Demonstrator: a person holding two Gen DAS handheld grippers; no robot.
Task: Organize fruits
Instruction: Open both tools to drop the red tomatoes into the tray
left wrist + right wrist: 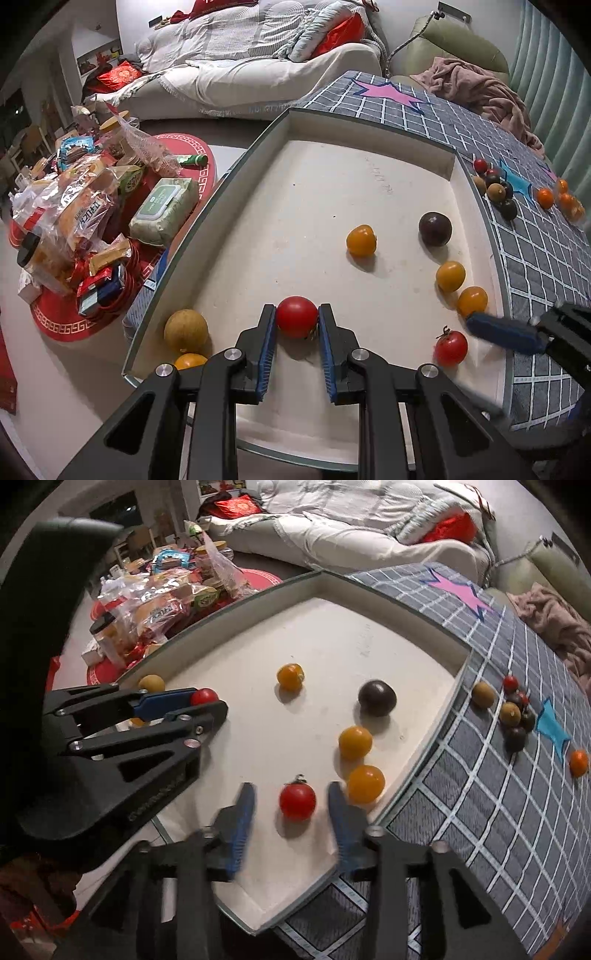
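Note:
A white tray (314,206) with a raised rim lies on a checked cloth. My left gripper (296,314) is shut on a red tomato (296,322) just above the tray's near left part; the right wrist view shows the same grip (204,696). My right gripper (291,790) stands open around a second red tomato (297,802) with a stem, which rests on the tray floor with a gap to both pads. One blue pad (502,332) of it shows in the left wrist view. Yellow tomatoes (355,742) and a dark purple fruit (376,698) lie loose in the tray.
A tan fruit (185,330) sits in the tray's left corner. Small dark, brown and red fruits (513,712) cluster on the checked cloth (480,812), with orange ones (557,199) beyond. Snack packets (85,221) pile on the floor at the left; a sofa (240,55) stands behind.

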